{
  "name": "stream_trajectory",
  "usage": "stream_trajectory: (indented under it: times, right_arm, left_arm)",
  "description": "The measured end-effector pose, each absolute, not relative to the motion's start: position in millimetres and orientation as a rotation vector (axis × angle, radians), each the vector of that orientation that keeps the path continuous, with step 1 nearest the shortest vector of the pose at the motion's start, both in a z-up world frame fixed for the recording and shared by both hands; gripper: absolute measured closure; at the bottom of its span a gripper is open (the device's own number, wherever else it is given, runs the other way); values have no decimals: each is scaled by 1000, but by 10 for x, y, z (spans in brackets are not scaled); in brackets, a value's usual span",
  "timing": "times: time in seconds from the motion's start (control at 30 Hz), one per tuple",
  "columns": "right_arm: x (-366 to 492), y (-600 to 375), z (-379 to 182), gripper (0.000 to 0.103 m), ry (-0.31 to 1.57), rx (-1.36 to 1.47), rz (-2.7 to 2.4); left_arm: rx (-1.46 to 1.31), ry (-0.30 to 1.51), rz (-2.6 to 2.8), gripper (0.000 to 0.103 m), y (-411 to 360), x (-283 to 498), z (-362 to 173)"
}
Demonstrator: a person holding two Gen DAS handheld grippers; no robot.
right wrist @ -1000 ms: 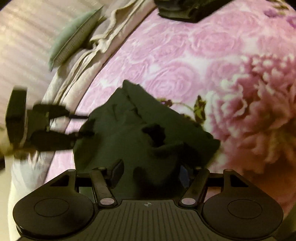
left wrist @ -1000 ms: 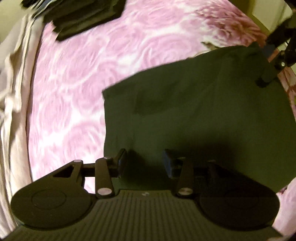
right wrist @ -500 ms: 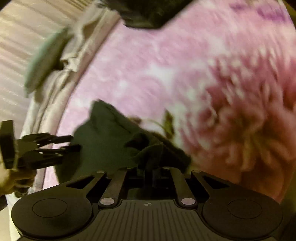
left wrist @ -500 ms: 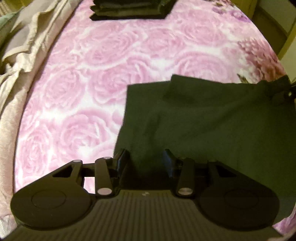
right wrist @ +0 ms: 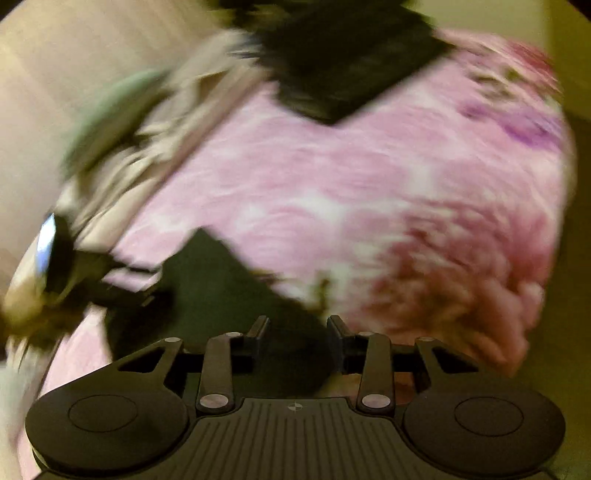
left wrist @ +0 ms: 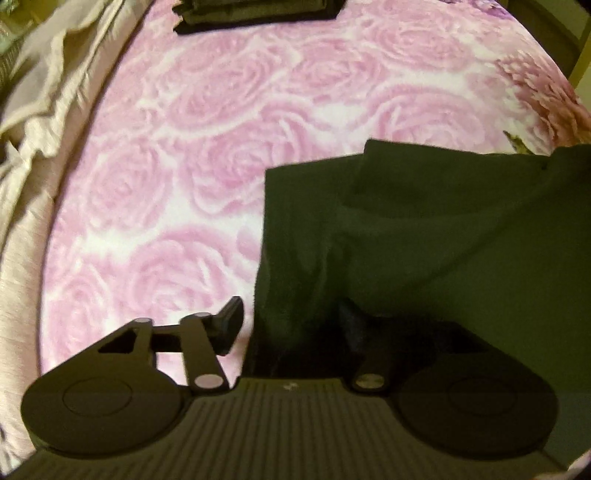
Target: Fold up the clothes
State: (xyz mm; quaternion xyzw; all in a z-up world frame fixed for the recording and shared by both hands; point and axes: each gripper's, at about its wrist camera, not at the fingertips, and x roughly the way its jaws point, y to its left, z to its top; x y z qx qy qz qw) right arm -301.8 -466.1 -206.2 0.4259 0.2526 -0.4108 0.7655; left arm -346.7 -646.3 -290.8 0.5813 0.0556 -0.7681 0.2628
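Garment (left wrist: pixel 436 236), dark green, lies part-folded on the rose-print bedspread (left wrist: pixel 221 177) toward its near right edge, well apart from the dark folded stack (left wrist: pixel 258 14) at the far edge; left gripper (left wrist: pixel 291 325) stands wide astride its left hem, right gripper (right wrist: pixel 297 328) parted and empty over a corner; judged best: pinch both corners evenly, keep hems aligned.

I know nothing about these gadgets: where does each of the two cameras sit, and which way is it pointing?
Left wrist: rides on the left gripper, looking forward over its open jaws at the dark green garment on the pink rose bedspread.
Right wrist: rides on the right gripper, jaws open, blurred by motion; the other gripper and a hand show at left.
Both share the garment, bedspread and folded dark stack.
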Motion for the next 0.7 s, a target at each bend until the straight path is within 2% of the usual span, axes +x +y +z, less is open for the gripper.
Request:
stream_trajectory:
  times: [0.03,0.13,0.3,0.47,0.6,0.7]
  right_arm:
    - [-2928,-4623,-2085,65,560,924,-834]
    - [-2746,-4589,-2259,65,598,930,-748]
    - [-2870,-4902,-2695,65,619,1006,-830]
    - [-3013,-5095,-2675,65,600,997,-892]
    - [-3102,-5208,-2604,65,590,984,-943]
    - [-2933,-5033,-2340,65,574,907,-884]
  left_arm:
    - [1552,145,-2093,62,-6425,-3467,-2835]
    - [1475,222,-2195,62,-6312,-3524,-2664]
    - [1468,318,-2300,62,-6246,-3891,-2854]
    - [1411,349,-2254,45,-6456,-4053,-3023]
    - [1391,347,-2192,49,-6653,-4004,-2952]
    - [1379,324,-2138,57,-6770,-3890,-2870]
